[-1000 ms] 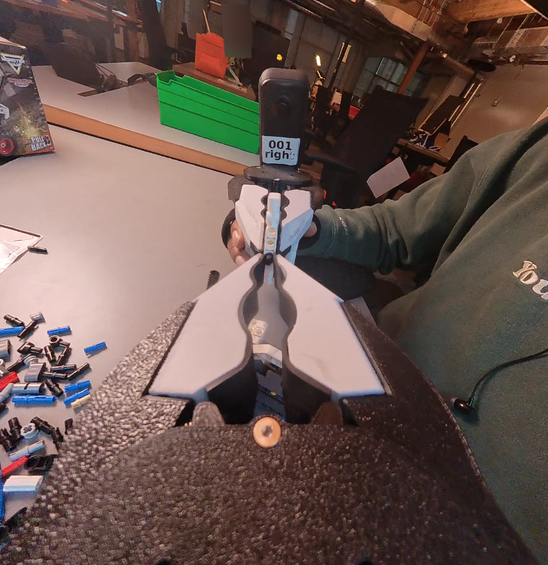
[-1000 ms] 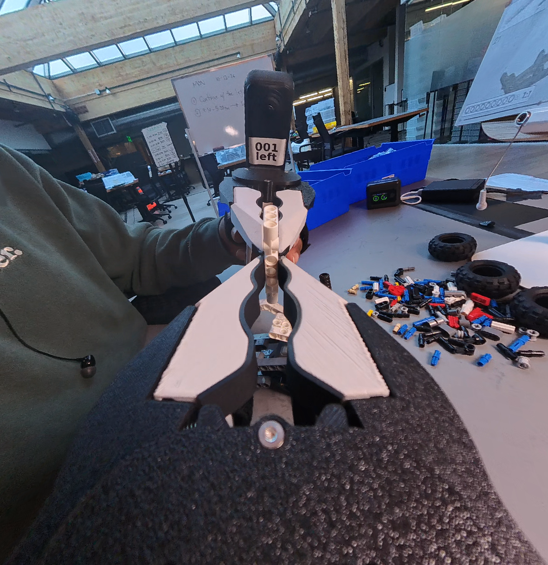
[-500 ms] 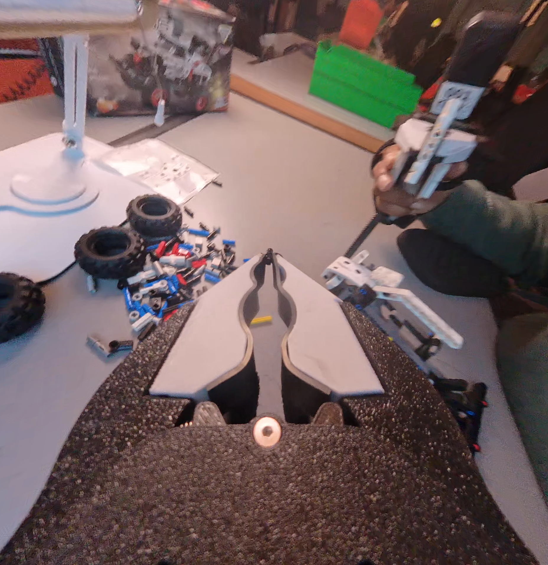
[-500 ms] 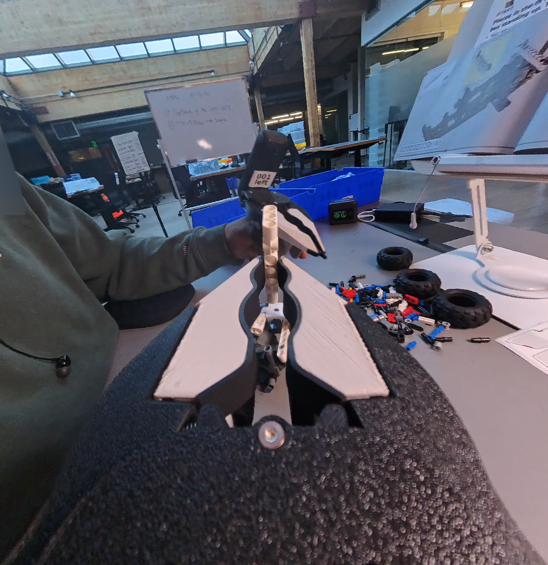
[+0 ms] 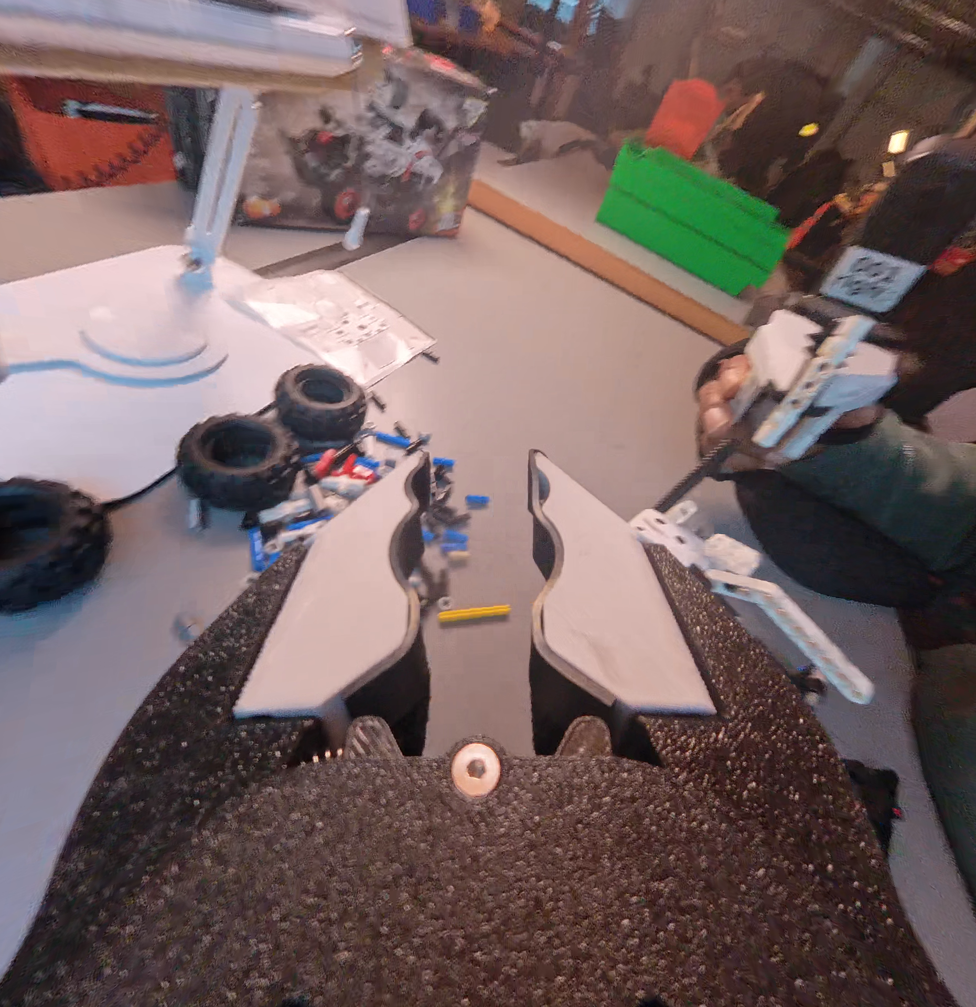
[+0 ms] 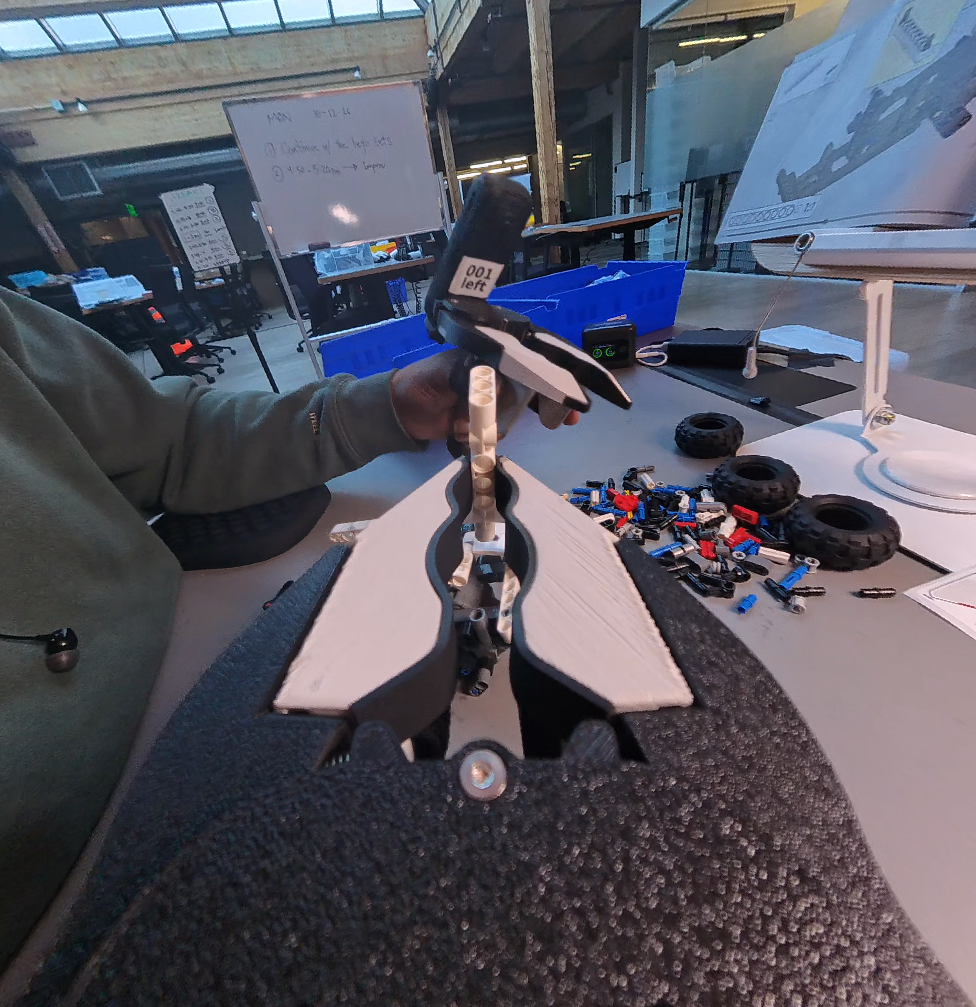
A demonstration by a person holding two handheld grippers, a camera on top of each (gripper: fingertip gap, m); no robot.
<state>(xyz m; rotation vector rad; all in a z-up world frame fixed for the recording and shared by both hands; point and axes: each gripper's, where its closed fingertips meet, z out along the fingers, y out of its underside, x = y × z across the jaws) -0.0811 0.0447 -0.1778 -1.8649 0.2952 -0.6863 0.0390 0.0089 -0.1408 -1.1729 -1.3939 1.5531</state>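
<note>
Grey table top (image 5: 529, 338) fills the left wrist view, where the left gripper (image 5: 477, 463) hangs above it with its jaws spread wide and nothing between them. A yellow rod (image 5: 473, 613) lies on the table in the gap, and a pile of small blue, red and black parts (image 5: 365, 490) sits just left of it beside three black tyres (image 5: 240, 460). Far right, the right gripper (image 5: 801, 392) clamps a white holed beam (image 5: 812, 376).

Right wrist view: the right gripper (image 6: 483, 463) is closed on the white holed beam (image 6: 481, 425), which stands upright with a white-and-black assembly (image 6: 483, 594) hanging below it. Beyond, the left gripper (image 6: 600, 400) points right toward the parts (image 6: 687, 523).
</note>
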